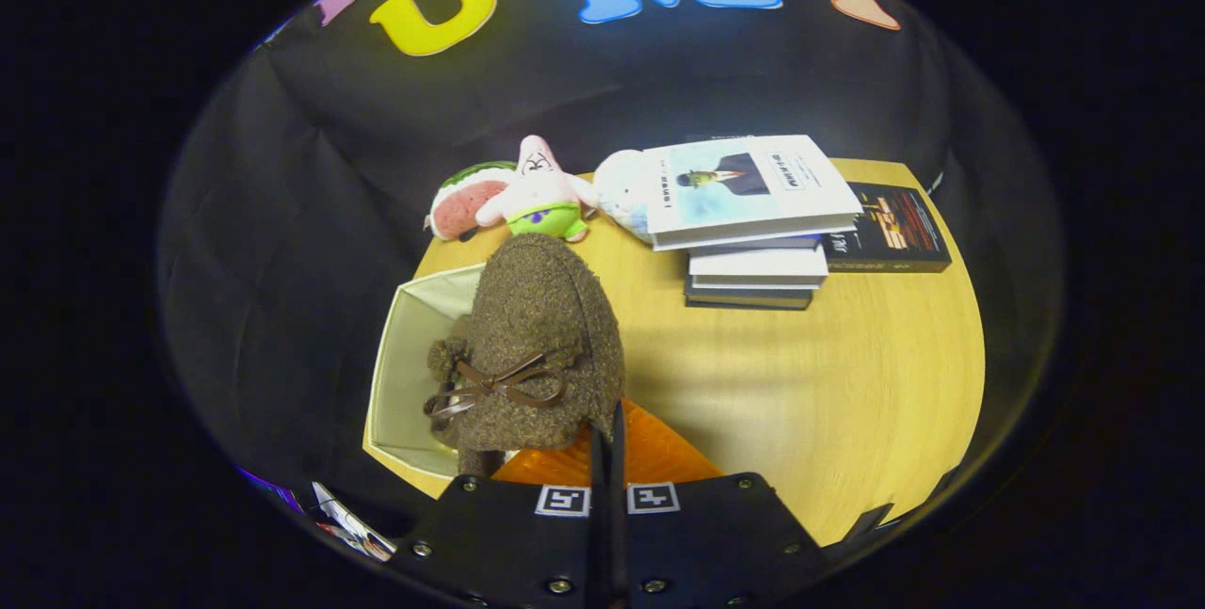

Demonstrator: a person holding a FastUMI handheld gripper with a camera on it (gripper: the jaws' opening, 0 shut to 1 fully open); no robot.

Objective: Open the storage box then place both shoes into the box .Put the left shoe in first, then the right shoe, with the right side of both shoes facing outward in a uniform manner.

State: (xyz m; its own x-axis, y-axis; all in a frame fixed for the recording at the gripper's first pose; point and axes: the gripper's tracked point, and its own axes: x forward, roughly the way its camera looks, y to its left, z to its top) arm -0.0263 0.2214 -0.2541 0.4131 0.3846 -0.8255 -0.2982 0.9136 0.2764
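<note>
A brown fuzzy shoe (pixel 537 336) with a thin brown bow hangs toe-away just ahead of my fingers. My gripper (pixel 607 458) is shut, and its fingers pinch the shoe's near edge. An orange ribbed surface (pixel 650 458) shows right under the fingertips; I cannot tell whether it belongs to the shoe. The open storage box (pixel 400 374), cream inside, stands on the wooden table to the left. The shoe is over the box's right side and hides that wall and part of the inside.
Beyond the shoe lie plush toys: a watermelon slice (pixel 461 200), a pink starfish (pixel 541 190) and a pale one (pixel 621 190). A stack of books (pixel 753 214) and a dark book (pixel 890 228) sit at the back right. Bare table (pixel 847 383) spreads to the right.
</note>
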